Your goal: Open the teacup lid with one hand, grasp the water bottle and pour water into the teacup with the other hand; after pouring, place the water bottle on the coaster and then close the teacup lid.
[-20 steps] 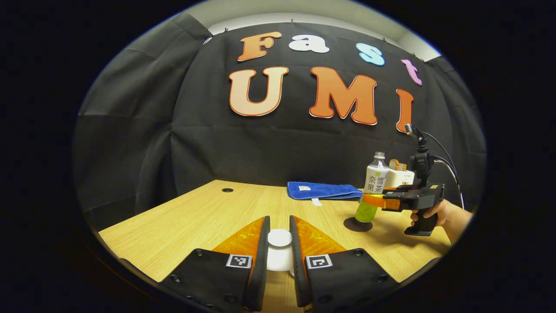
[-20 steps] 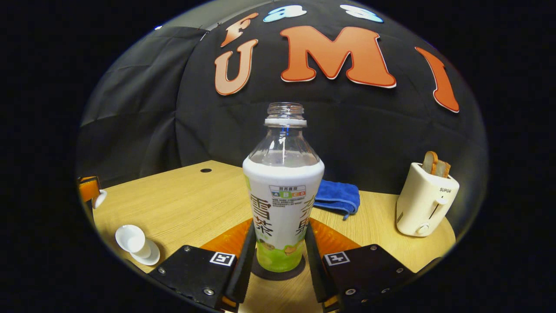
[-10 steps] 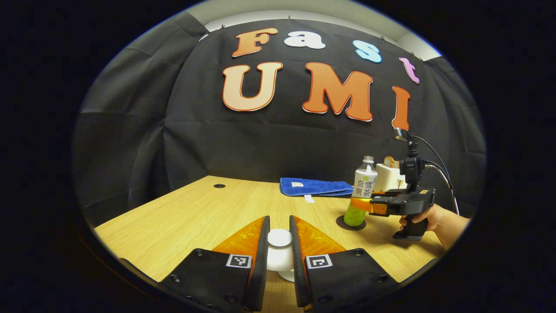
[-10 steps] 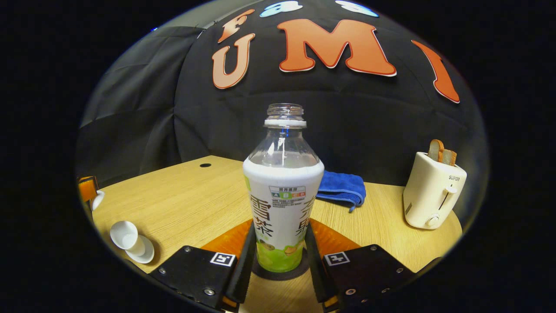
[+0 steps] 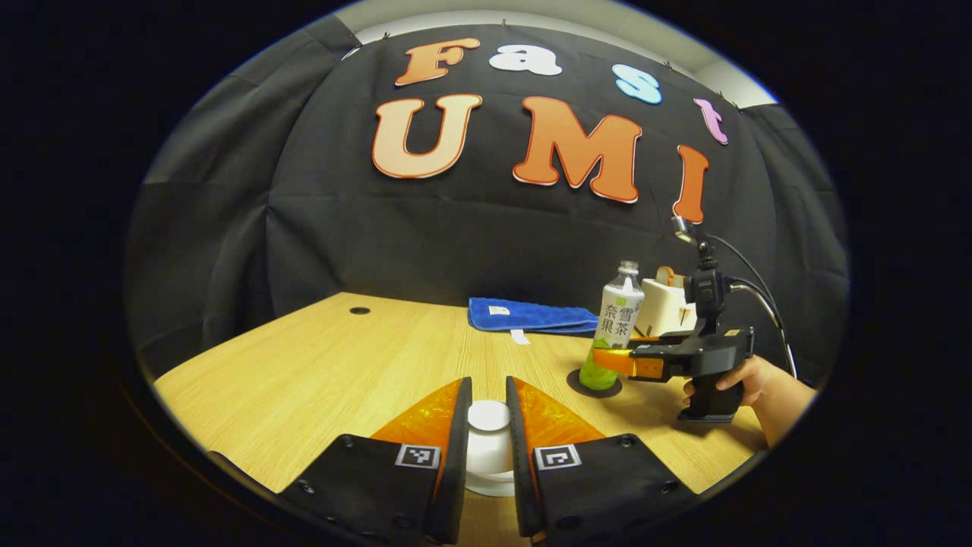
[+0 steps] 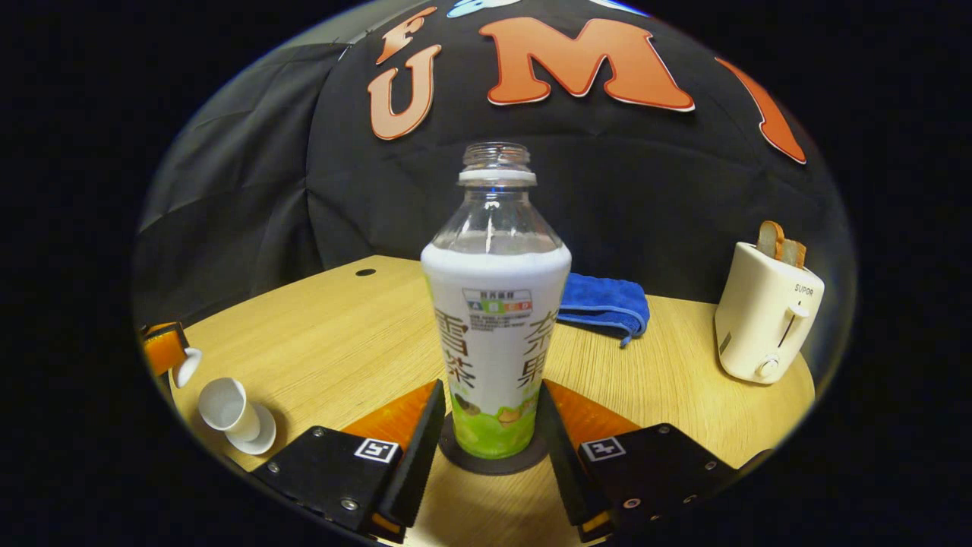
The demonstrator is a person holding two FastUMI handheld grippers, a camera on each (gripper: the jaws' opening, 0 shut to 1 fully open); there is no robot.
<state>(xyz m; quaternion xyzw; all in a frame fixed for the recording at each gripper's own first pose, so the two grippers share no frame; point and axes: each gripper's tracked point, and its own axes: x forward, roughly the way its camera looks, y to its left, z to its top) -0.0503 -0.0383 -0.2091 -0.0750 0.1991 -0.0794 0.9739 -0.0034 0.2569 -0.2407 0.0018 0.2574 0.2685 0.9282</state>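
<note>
Bottle [image 6: 495, 304] on coaster [image 6: 493, 460], right gripper [image 6: 490, 448] now spread; left gripper [image 5: 488, 425] pinching lid [image 5: 488, 416]: lower squarely onto teacup [image 6: 226, 406] at lower left

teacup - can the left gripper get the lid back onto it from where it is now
Probably yes. The left gripper holds the lid, and the teacup stands open on its saucer just beside it, while the bottle stands apart on the coaster.

one bottle [image 6: 495, 304], one teacup [image 6: 228, 406] (uncovered), one toaster [image 6: 763, 319]
</note>
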